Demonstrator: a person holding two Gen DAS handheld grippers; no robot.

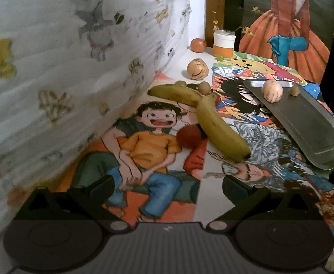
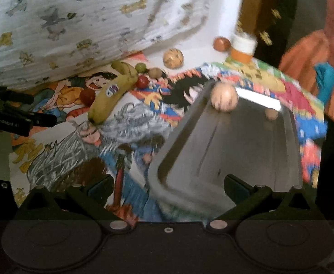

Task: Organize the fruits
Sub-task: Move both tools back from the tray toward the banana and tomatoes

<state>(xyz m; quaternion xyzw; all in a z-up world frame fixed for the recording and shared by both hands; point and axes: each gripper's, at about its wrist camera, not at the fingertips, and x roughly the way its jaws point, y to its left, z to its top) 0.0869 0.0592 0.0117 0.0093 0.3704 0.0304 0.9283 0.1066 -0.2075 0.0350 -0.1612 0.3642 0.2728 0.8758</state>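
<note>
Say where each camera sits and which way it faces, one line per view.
Left wrist: on the left gripper, low over the table, facing the bananas and curtain; its own open fingers show.
Right wrist: on the right gripper, above the tray, facing the far wall; its open fingers show, and the left gripper at the left edge.
Shared: bananas, tray, jar.

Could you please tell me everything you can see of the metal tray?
The metal tray is a grey, dull-shiny rectangular pan with rounded corners and a low raised rim. It lies on the cartoon-printed cloth, right of the bananas. A pale speckled round fruit and a smaller brownish one sit at its far end; otherwise it looks empty.
</note>
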